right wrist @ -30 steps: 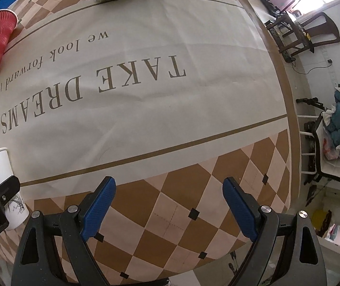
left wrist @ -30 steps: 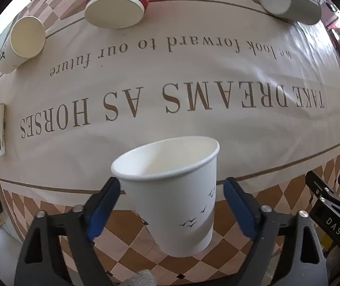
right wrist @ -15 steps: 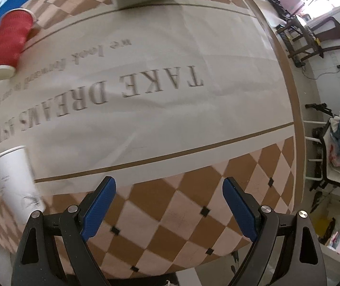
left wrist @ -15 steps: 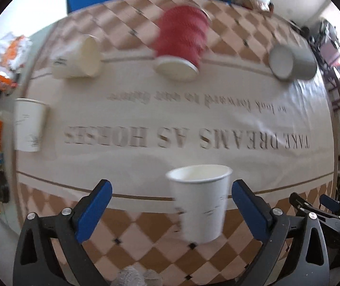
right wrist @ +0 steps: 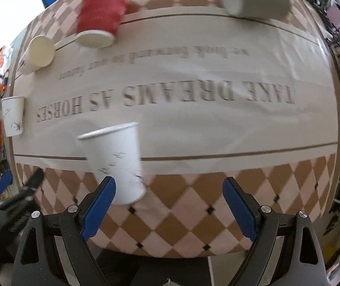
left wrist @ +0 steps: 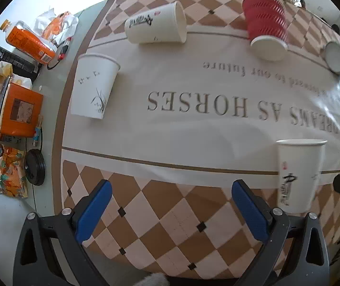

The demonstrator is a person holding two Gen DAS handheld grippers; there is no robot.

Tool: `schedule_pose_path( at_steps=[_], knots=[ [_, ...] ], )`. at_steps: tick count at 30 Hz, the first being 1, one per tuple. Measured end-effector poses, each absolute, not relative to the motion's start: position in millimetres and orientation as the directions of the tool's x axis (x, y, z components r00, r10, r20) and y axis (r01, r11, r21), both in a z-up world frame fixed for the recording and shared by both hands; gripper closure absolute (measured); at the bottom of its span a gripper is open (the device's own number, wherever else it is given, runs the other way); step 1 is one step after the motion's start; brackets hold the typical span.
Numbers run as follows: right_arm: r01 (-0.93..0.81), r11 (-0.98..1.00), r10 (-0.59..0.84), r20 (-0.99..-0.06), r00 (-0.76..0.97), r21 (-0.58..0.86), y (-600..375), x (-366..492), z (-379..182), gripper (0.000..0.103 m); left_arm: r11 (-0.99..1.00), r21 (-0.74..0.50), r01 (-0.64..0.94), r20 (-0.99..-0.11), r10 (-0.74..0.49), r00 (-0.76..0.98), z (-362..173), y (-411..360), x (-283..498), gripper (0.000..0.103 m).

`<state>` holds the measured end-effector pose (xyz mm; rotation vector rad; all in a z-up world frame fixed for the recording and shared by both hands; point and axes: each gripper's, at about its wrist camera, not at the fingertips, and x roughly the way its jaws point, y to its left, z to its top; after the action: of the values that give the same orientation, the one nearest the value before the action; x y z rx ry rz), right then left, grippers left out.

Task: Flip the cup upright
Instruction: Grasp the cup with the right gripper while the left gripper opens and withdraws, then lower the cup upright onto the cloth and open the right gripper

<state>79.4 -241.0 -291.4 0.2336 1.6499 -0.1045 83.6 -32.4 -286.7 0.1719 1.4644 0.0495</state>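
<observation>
Here the left view alone shows an orange bottle (left wrist: 28,41) off the counter's (left wrist: 170,226) edge. White cup (left wrist: 298,175) stands upright on the counter. Left tongs (left wrist: 171,213) and right tongs (right wrist: 168,208) gape wide, empty.
</observation>
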Motion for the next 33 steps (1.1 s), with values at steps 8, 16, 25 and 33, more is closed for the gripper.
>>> schedule_pose_path(
  at_steps=[8,16,25,33],
  knots=[
    [0.160,0.985,0.080,-0.989,-0.126,0.060,-213.7,95.5,-307.7,0.013,0.988,0.129,0.079,-0.989,0.123,0.078,-309.4,-22.5,82.9,0.001],
    [0.138,0.986,0.118,-0.980,-0.158,0.096,-186.0,104.7,-329.1,0.032,0.992,0.107,0.072,-0.993,0.103,0.058,-324.8,-6.4,86.4,0.001],
    [0.209,0.966,0.153,-0.988,0.013,0.152,-197.6,105.8,-308.1,0.041,0.994,0.081,0.068,-0.995,0.076,0.066,-328.1,2.6,92.2,0.001],
    [0.247,0.960,0.032,-0.930,0.366,0.131,-230.2,109.3,-271.9,0.041,0.994,0.089,0.067,-0.993,0.083,0.079,-335.2,-17.1,113.0,0.001]
  ],
)
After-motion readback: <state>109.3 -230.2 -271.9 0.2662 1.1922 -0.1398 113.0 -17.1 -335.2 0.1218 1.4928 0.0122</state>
